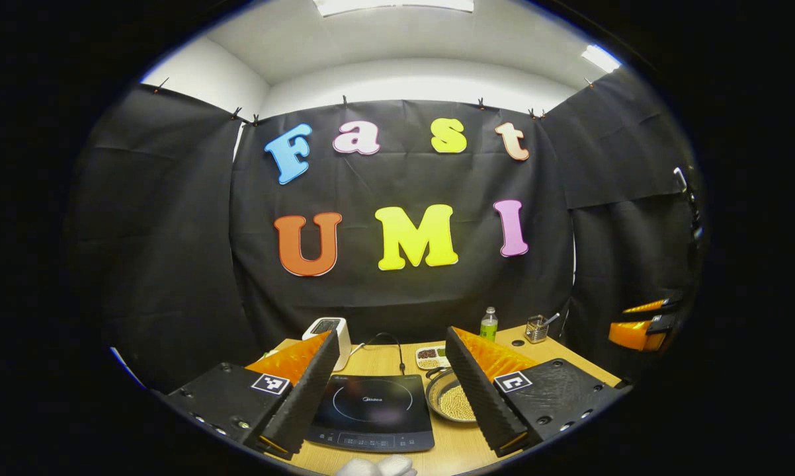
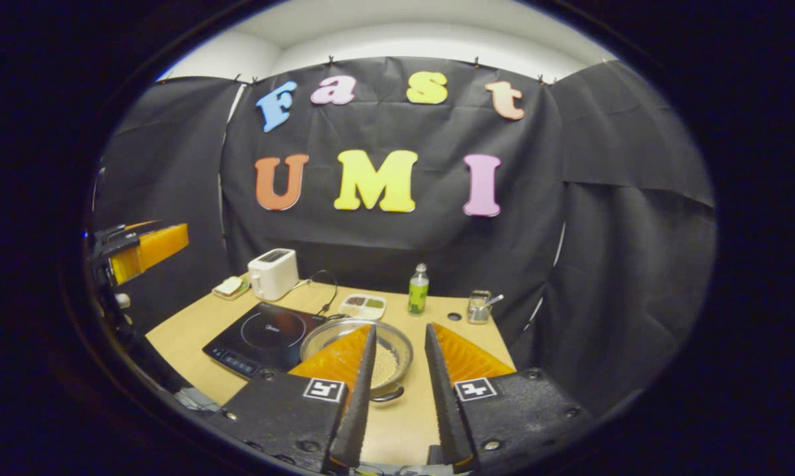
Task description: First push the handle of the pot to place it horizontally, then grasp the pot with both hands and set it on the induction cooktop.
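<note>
Two spread fingers of the right gripper (image 2: 397,390) hang empty above the table (image 2: 397,430). Just beyond them sits the pot (image 2: 358,347), a shallow metal bowl holding pale grains, one small handle (image 2: 387,395) facing the gripper. Left of the pot lies the induction cooktop (image 2: 265,337). The left gripper (image 1: 384,390) is likewise released above the cooktop. Stiff, probably slippery, moderately heavy (contents may shift); gripping opposite rim handles seems safest.

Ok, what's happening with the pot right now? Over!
Left tool open, right tool open, both empty. Pot on table beside cooktop, not yet lifted. Nothing on cooktop.
</note>
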Motion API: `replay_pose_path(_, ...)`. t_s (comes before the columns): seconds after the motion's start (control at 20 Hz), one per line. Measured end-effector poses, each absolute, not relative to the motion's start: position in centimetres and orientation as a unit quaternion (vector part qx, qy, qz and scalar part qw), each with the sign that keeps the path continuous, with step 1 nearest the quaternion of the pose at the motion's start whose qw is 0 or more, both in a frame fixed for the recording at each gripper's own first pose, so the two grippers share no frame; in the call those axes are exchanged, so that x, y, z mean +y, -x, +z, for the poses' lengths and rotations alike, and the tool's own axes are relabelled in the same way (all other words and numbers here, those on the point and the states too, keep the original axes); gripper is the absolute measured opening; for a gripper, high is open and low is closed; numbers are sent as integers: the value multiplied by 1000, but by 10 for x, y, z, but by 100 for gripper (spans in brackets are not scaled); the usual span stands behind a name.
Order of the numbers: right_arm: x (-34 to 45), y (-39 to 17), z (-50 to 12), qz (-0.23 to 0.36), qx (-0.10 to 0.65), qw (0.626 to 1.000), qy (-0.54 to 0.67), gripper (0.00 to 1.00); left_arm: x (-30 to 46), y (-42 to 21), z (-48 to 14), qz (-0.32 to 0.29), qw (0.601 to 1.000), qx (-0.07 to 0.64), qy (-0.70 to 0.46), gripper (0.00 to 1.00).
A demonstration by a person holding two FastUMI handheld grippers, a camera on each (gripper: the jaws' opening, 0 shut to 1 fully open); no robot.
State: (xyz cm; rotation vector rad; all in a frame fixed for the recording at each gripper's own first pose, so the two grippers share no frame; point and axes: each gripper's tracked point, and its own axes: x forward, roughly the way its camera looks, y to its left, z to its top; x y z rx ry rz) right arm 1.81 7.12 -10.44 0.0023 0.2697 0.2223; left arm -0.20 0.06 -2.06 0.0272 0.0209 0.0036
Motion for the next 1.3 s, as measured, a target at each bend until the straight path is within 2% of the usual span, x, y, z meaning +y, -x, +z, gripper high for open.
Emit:
replay_pose_path(0.05, 73, -22, -119, 116, 149, 982, 0, 31, -2, 2, -20, 2, 1000, 10, -13, 96)
replay_pose_path(0.1, 77, -27, -133, 122, 164, 979, -1, 25, -3, 2, -21, 2, 1000, 9, -16, 96)
replay_pose_path(0.15, 82, -31, -149, 131, 182, 975, -2, 10, -4, 2, -21, 3, 1000, 7, -19, 96)
replay_pose_path(0.2, 92, -35, -166, 146, 201, 969, -4, 5, -6, 3, -21, 3, 1000, 5, -22, 96)
replay_pose_path(0.3, 104, -40, -202, 168, 239, 956, -3, 2, -9, 2, -23, 5, 1000, 4, -25, 96)
replay_pose_path(0.6, 125, -50, -287, 197, 325, 925, 10, 4, -16, 0, -29, 11, 1000, 14, -25, 96)
replay_pose_path(0.65, 129, -50, -296, 200, 334, 921, 11, 1, -17, -1, -29, 12, 999, 14, -26, 96)
replay_pose_path(0.7, 134, -52, -305, 206, 341, 917, 15, 4, -17, -1, -29, 15, 999, 14, -27, 96)
replay_pose_path(0.9, 154, -61, -328, 232, 361, 903, 21, 1, -17, -2, -33, 31, 999, 25, -23, 96)
replay_pose_path(0.95, 157, -63, -331, 237, 363, 901, 25, 4, -17, -3, -34, 36, 999, 26, -22, 96)
replay_pose_path(1.25, 169, -84, -356, 254, 390, 884, 36, 4, -8, -5, -38, 69, 996, 42, -24, 96)
replay_pose_path(1.3, 167, -87, -359, 254, 395, 882, 38, 0, -6, -5, -37, 73, 996, 42, -22, 96)
